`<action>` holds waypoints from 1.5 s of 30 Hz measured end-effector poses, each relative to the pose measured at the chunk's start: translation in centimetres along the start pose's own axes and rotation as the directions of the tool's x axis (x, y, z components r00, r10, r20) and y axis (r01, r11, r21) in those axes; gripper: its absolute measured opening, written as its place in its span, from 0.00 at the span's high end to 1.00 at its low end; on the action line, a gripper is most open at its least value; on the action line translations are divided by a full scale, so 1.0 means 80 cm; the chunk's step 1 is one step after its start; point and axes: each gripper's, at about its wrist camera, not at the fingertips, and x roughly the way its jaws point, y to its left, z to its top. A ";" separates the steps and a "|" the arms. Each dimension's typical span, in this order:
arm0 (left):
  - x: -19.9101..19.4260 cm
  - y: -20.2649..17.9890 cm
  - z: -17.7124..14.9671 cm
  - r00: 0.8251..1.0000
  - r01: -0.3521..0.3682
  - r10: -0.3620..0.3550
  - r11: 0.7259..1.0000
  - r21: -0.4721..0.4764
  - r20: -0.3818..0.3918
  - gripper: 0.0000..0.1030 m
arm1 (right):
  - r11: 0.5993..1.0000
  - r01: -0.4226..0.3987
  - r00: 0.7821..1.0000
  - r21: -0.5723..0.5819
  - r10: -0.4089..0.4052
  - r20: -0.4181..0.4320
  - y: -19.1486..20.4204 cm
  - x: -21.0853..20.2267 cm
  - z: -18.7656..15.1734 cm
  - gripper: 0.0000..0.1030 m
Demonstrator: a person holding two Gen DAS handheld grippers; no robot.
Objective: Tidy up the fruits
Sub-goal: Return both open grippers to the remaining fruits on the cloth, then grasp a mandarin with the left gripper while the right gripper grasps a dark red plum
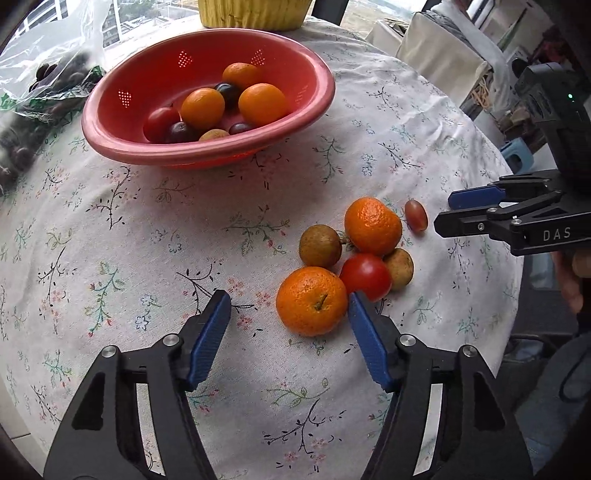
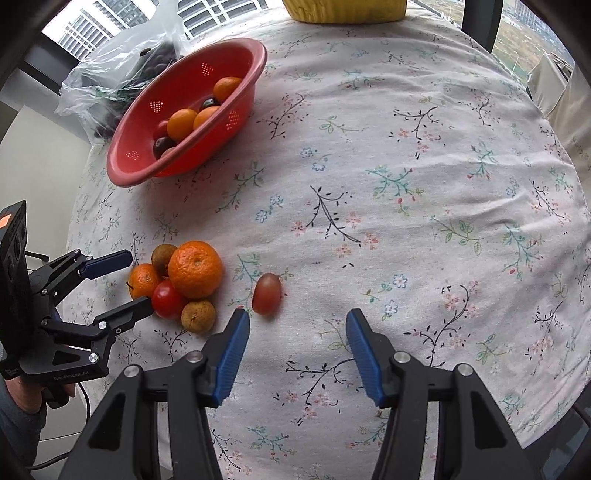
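Note:
A pile of fruit lies on the flowered tablecloth (image 1: 147, 229): a near mandarin (image 1: 312, 301), a larger mandarin (image 1: 373, 226), a red tomato (image 1: 365, 276), two brown longans (image 1: 320, 246) and, apart from them, an oblong reddish grape (image 2: 266, 293). My left gripper (image 1: 288, 299) is open around the near mandarin; its right pad is close to the fruit, its left pad well apart. Just short of the grape, my right gripper (image 2: 298, 315) is open over bare cloth, the grape off its left fingertip. A red colander bowl (image 1: 166, 157) farther back holds several mandarins, tomatoes and dark fruits.
A clear plastic bag (image 2: 110, 81) of dark fruit lies left of the bowl. A yellow basket (image 1: 255, 14) stands at the table's far edge. The round table's edge drops off at right in the left wrist view, with furniture beyond.

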 end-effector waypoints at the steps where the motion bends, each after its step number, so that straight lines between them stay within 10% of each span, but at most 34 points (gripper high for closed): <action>1: 0.001 -0.003 0.000 1.000 0.002 -0.002 1.000 0.018 -0.006 0.40 | 1.000 -0.001 1.000 0.000 0.001 -0.002 -0.001 0.000 0.000 0.43; 12: 0.012 -0.011 0.005 0.999 0.021 -0.017 0.993 0.113 -0.033 0.41 | 1.000 -0.005 1.000 -0.002 0.005 -0.012 -0.005 0.005 0.002 0.43; 20: 0.013 -0.013 0.008 0.998 0.064 -0.062 0.993 0.100 -0.019 0.64 | 1.000 0.002 1.000 -0.015 -0.002 -0.013 -0.003 0.008 0.006 0.44; 45: -0.021 -0.022 -0.057 0.997 0.057 -0.050 0.987 -0.151 0.051 0.65 | 0.988 0.051 0.998 -0.148 -0.056 -0.030 0.043 0.027 0.023 0.60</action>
